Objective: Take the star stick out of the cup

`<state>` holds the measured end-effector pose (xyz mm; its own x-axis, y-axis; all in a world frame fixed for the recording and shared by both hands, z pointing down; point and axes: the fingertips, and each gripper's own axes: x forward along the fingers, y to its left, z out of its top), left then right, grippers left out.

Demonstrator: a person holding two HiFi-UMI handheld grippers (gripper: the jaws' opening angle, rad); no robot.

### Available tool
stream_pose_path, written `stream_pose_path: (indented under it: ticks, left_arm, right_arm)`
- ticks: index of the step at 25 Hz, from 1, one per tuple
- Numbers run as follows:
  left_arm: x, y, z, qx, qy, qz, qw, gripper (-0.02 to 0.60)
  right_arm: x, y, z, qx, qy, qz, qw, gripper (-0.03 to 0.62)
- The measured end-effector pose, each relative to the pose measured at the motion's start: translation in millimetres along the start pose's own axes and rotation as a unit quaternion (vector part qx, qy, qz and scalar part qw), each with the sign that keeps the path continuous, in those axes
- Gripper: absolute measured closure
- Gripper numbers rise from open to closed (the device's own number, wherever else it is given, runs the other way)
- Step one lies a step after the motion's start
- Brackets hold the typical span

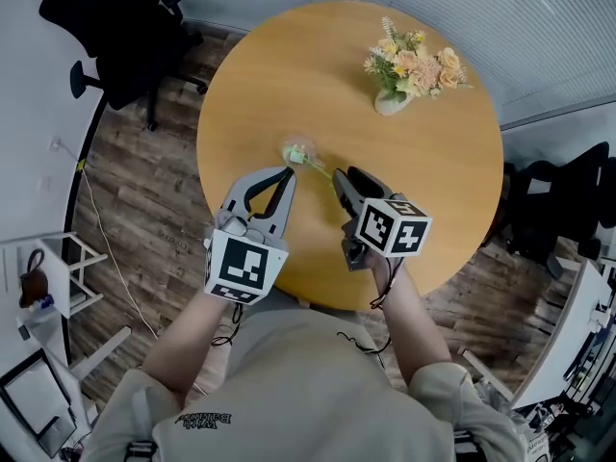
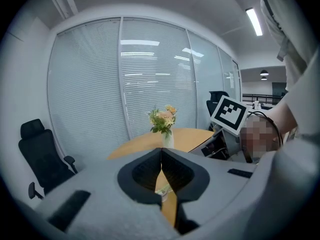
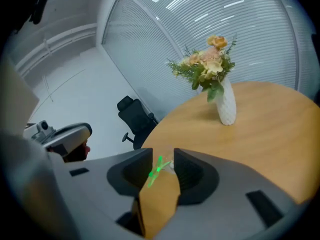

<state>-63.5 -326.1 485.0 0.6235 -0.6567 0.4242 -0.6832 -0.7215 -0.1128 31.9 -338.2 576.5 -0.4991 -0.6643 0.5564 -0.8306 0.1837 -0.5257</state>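
Observation:
A small clear cup stands near the middle of the round wooden table. A thin green star stick leans out of it toward the lower right. My left gripper hovers just in front of the cup, its jaws touching at the tips with nothing between them; a sliver of the cup shows below them. My right gripper is at the stick's outer end. In the right gripper view the jaws stand a little apart, with the green stick in the gap.
A white vase of flowers stands at the table's far right side. Black office chairs stand to the left and right of the table. A white shelf unit is on the floor at the left.

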Motion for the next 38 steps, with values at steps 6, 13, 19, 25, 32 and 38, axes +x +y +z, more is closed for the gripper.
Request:
stream_pose_path:
  ticks: [6, 13, 19, 25, 32, 38]
  left_arm:
    - [-2.9, -5.2, -7.7, -0.004, 0.006, -0.004, 1.0, 0.558]
    - [-7.5, -5.7, -11.0, -0.006, 0.007, 0.0, 1.0, 0.558]
    - [-16.1, 1.7, 10.4, -0.005, -0.016, 0.017, 0.9997, 0.558]
    - [-28.8, 5.9, 45.7, 0.004, -0.054, 0.035, 0.9979, 0.558]
    - [-47.4, 2.0, 95.4, 0.03, -0.1, 0.044, 0.9936, 0.558]
    - [-64.9, -11.3, 150.7, 0.058, -0.152, 0.043, 0.9858, 0.558]
  right_arm:
    - [5.3, 1.7, -15.5, 0.0, 0.019, -0.001, 1.0, 0.459]
    - [3.6, -0.9, -15.8, -0.001, 0.006, -0.008, 1.0, 0.551]
    - [-16.2, 9.6, 10.7, -0.034, -0.028, 0.001, 0.999, 0.556]
    - [-59.4, 35.3, 56.2, -0.094, -0.092, 0.005, 0.991, 0.556]
    - [-132.2, 78.3, 117.4, -0.173, -0.206, 0.001, 0.963, 0.556]
    - [-200.6, 109.9, 160.7, -0.209, -0.291, 0.008, 0.933, 0.556]
